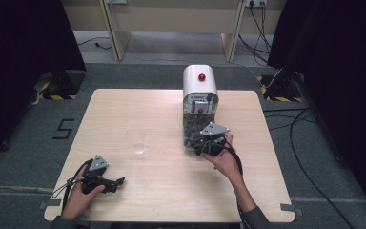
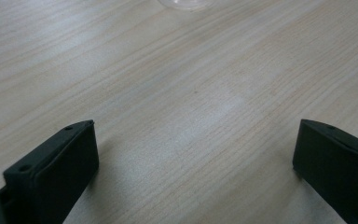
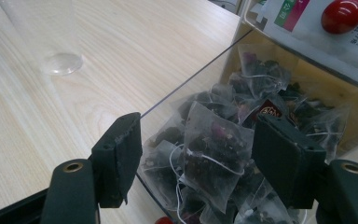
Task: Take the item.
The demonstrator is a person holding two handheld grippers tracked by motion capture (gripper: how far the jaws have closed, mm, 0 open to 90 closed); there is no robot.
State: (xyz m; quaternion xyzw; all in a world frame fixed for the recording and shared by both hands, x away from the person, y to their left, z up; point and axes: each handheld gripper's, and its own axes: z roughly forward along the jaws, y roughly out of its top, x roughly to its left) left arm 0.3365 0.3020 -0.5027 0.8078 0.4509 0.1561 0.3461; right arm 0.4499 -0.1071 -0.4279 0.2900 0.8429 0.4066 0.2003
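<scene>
At the far middle of the desk (image 1: 138,186) stands a tea-bag dispenser (image 1: 199,86) with a white rounded top, a red knob (image 1: 201,77) and a clear bin below it. The bin (image 3: 200,70) is packed with pyramid tea bags of dried flowers and leaves. The right tongs (image 1: 201,145) are held at the near end of that bin, pointing into it. In the right gripper view the right tongs (image 3: 198,154) stand fairly wide, with one jaw outside the bin's clear wall and the other over the heap. One tea bag (image 3: 214,149) sits upright between the two jaws, with its white string looped across its front. The pads are clear of it on both sides, so nothing is gripped. A second red knob (image 3: 342,14) shows on the labelled panel above the heap.

Left of the dispenser, well apart from it, a clear plastic cup (image 1: 138,142) stands upright on the bare wood. It also appears in the right gripper view, at the upper left (image 3: 51,37).

Near the front left corner, the left tongs (image 1: 116,183) lie low over the desk in the person's hand, pointing toward the middle. In the left gripper view the left tongs (image 2: 196,154) are spread wide with only wood grain between them. The cup's base (image 2: 186,3) just shows at the top edge.
</scene>
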